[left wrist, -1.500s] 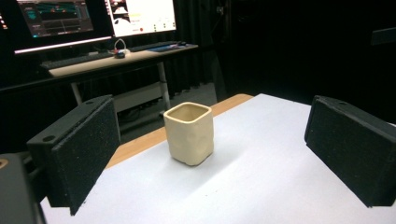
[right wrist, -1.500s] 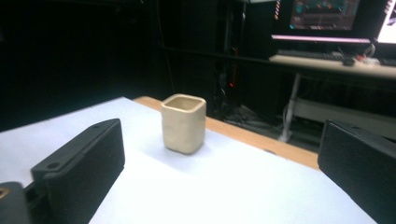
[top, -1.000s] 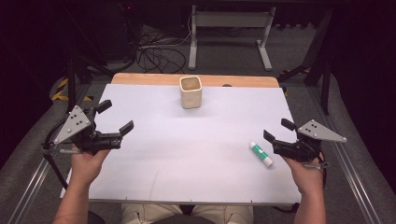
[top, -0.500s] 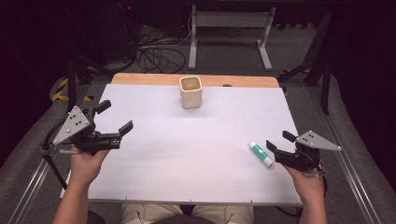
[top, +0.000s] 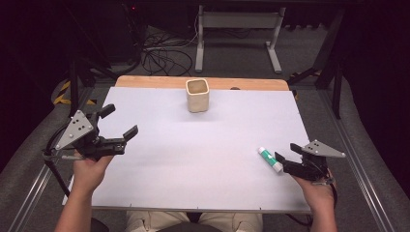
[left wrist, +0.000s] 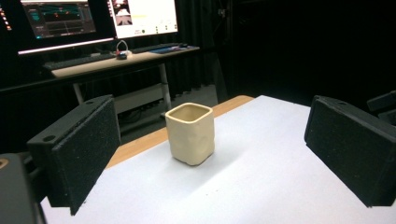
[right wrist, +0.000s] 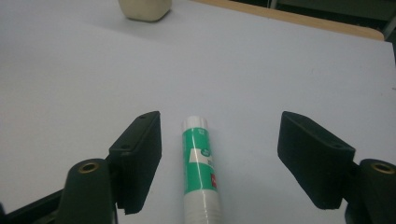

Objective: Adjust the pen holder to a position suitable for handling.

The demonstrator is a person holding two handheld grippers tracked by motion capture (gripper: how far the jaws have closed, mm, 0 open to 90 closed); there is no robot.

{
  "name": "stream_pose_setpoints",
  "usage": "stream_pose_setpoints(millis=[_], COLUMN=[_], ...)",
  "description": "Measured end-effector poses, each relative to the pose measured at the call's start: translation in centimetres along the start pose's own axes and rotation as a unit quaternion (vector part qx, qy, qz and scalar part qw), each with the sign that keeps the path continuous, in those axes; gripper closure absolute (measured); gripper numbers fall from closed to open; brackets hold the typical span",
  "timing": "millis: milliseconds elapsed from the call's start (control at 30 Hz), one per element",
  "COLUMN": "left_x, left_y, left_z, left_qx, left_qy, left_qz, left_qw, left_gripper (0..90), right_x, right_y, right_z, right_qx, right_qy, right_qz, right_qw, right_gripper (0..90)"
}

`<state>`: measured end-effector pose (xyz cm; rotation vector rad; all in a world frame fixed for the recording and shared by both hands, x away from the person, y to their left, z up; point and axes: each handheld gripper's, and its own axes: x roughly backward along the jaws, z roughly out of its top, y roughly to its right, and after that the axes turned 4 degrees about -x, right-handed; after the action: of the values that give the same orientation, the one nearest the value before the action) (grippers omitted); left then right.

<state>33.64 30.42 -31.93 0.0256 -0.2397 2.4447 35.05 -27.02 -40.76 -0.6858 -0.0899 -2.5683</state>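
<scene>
Green-and-white glue stick lies flat on the white table, near its right edge, between the 2 jaws of the right gripper. Those jaws have just been closing, yet gaps remain on both sides, so nothing is clamped. Judging by this, the pickup is only beginning; gripping and lifting remain. Farther off, a cream square cup stands upright near the far edge. The left gripper hovers at the left, jaws apart, holding nothing.

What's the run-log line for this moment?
right gripper: open, jaws just closing, astride lying green-and-white tube, no contact | left gripper: open, facing cream square ceramic cup | white table
</scene>
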Motion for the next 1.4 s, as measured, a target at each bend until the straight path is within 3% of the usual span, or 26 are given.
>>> stream_pose_setpoints(millis=[333, 767, 1400], left_x=[-0.1, -0.3, -0.4], left_y=[0.2, 0.2, 0.3], left_z=[0.0, -0.2, -0.3], left_qx=[-0.001, 0.002, -0.002], left_qy=[0.001, -0.002, -0.006], left_qz=[-0.001, -0.003, -0.007], left_qw=[1.0, 1.0, 1.0], left_gripper=[4.1, 4.3, 4.3], right_x=[-0.6, -1.3, -1.9], right_y=[0.6, 1.1, 0.9], right_z=[-1.4, -2.6, -3.2], right_qx=[-0.004, -0.007, 0.009], right_qy=[-0.024, -0.046, -0.074], right_qz=[-0.007, 0.002, 0.015], right_qw=[0.9997, 0.9989, 0.9971], right_gripper=[35.9, 39.3, 43.5])
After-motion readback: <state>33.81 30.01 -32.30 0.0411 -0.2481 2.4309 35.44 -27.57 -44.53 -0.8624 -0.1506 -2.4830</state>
